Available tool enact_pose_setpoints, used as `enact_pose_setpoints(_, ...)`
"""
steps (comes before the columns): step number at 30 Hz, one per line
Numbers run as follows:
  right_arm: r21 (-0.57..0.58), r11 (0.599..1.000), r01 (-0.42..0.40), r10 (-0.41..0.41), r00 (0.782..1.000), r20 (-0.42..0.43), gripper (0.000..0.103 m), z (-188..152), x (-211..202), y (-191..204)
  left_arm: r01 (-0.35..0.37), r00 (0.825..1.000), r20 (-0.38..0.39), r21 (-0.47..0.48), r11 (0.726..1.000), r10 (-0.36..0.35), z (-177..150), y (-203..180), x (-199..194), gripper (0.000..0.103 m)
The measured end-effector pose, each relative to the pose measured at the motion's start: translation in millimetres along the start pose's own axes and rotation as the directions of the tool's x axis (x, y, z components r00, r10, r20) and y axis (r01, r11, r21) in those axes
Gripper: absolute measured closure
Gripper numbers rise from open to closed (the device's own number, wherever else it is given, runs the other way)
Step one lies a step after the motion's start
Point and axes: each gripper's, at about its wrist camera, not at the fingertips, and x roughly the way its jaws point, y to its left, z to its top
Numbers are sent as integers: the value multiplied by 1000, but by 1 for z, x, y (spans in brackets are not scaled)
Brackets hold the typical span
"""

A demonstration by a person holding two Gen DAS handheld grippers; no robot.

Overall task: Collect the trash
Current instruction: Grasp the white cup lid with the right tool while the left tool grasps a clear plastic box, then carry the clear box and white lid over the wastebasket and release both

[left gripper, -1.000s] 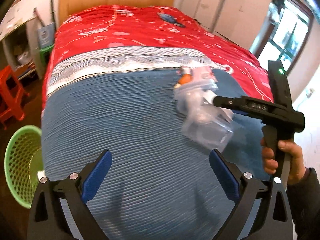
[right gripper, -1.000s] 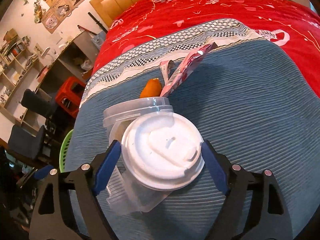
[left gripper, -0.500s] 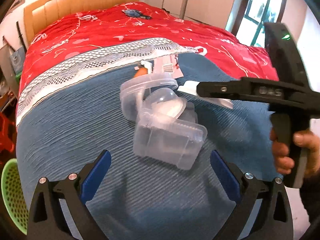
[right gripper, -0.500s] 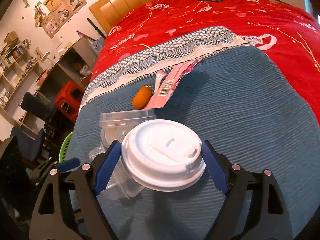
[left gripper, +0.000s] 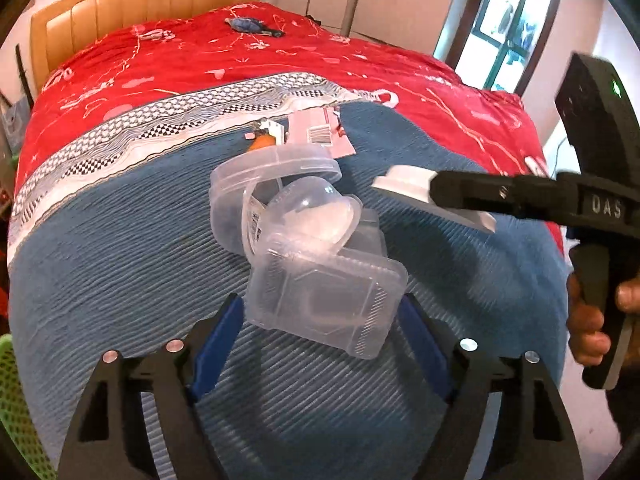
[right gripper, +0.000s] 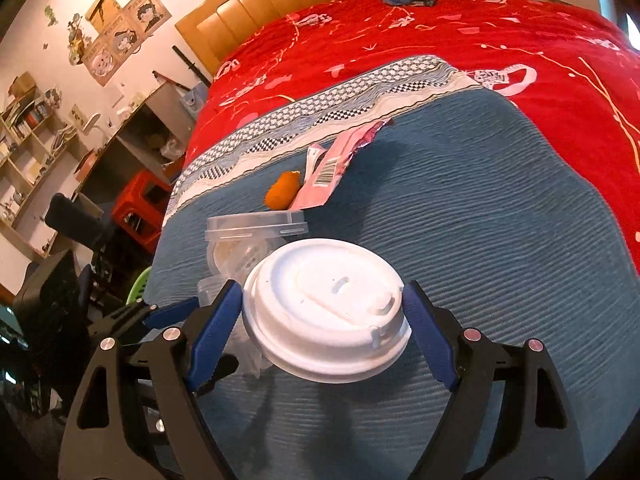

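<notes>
**Trash Pickup on the Bed: Gripper Status**

The white cup lid is pinched between the jaws of the right gripper and held above the blue blanket. The jaws of the left gripper are closing around the clear plastic container, which lies on the blanket; contact is not yet confirmed. A pink wrapper and an orange scrap lie beyond.

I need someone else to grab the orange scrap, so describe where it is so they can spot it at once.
Start at the bed, where the blue cover meets the patterned band. Just below that band lies a pink wrapper, and the orange scrap touches its left edge, beyond the clear tubs. It is the only small, rounded orange thing there.
</notes>
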Motion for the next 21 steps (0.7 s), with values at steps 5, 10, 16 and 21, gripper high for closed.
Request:
enact_pose_setpoints(5,5,1000,-4,4,1000,8,22,-5,-8,4,6,999,32,-7,1000,-6,-4,0,-11,28)
enact_pose_setpoints(10,3,999,-32,32,999,15,22,-10,-17,16,-7,998,64,-39,999,10,-10,7,-38,28)
enact_pose_setpoints(16,-47,996,-77,78,997,22,22,-15,-25,52,-61,988,135,-116,991,76,-27,37,-94,28)
enact_pose_setpoints(21,-96,989,-117,118,993,8,22,-16,-19,89,-175,962,176,-195,965,209,-50,76,-141,28)
